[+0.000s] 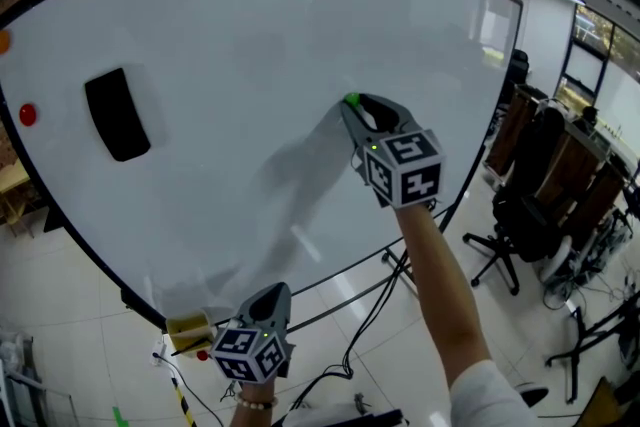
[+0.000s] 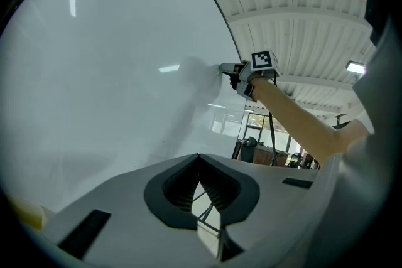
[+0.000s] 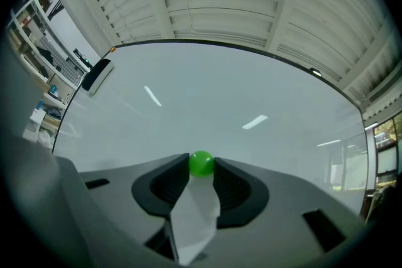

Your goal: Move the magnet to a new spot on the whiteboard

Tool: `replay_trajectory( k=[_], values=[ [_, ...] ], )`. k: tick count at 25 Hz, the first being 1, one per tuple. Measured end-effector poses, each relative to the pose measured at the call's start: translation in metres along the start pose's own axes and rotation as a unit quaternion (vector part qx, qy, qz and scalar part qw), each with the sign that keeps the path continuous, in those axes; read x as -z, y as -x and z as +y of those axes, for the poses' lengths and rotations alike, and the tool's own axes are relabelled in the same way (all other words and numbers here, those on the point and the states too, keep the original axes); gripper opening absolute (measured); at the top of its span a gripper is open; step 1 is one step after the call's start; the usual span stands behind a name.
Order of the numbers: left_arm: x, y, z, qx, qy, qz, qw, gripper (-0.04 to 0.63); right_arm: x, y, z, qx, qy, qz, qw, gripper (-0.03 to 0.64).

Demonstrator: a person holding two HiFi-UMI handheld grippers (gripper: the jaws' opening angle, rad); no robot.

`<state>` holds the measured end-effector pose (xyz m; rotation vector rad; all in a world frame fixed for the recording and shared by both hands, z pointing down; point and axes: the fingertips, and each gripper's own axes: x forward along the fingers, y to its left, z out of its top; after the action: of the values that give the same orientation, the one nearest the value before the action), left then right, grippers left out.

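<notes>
A small green round magnet (image 1: 351, 99) sits on the whiteboard (image 1: 230, 35) right of its middle. My right gripper (image 1: 356, 105) is held up against the board, and both fingertips touch the magnet's sides. In the right gripper view the green magnet (image 3: 201, 163) fills the gap between the tips of the right gripper (image 3: 201, 167). My left gripper (image 1: 273, 294) hangs low near the board's bottom edge, with its tips together and nothing in them. The left gripper view shows its own jaws (image 2: 200, 160) meeting, with the right gripper (image 2: 226, 68) far off at the board.
A black eraser (image 1: 117, 113) sticks to the board's left part, with a red magnet (image 1: 27, 114) and an orange one (image 1: 3, 42) at the left rim. A yellow object (image 1: 188, 327) sits at the lower edge. Office chairs (image 1: 520, 215) and cables stand on the floor to the right.
</notes>
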<state>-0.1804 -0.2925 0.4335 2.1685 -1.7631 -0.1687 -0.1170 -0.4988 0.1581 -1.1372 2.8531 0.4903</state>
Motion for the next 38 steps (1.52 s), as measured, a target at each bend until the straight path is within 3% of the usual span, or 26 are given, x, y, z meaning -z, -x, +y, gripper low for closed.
replay_trajectory(
  k=[5,11,25,38],
  values=[
    [0.002,0.002,-0.002,0.003,0.0,0.006,1.0,-0.002,-0.013,0.024,-0.002,0.02,0.02,-0.017,0.999,0.126],
    [0.01,-0.005,-0.02,0.024,0.001,0.015,0.9996,-0.002,-0.009,0.095,-0.015,0.029,0.022,-0.023,0.999,0.127],
    [0.037,-0.037,-0.101,0.108,-0.016,0.052,0.9927,-0.002,0.112,0.296,-0.024,0.12,-0.071,0.052,0.989,0.127],
    [0.048,-0.057,-0.145,0.133,-0.044,0.062,0.9882,-0.002,0.218,0.389,-0.003,0.173,-0.195,0.127,0.957,0.127]
  ],
)
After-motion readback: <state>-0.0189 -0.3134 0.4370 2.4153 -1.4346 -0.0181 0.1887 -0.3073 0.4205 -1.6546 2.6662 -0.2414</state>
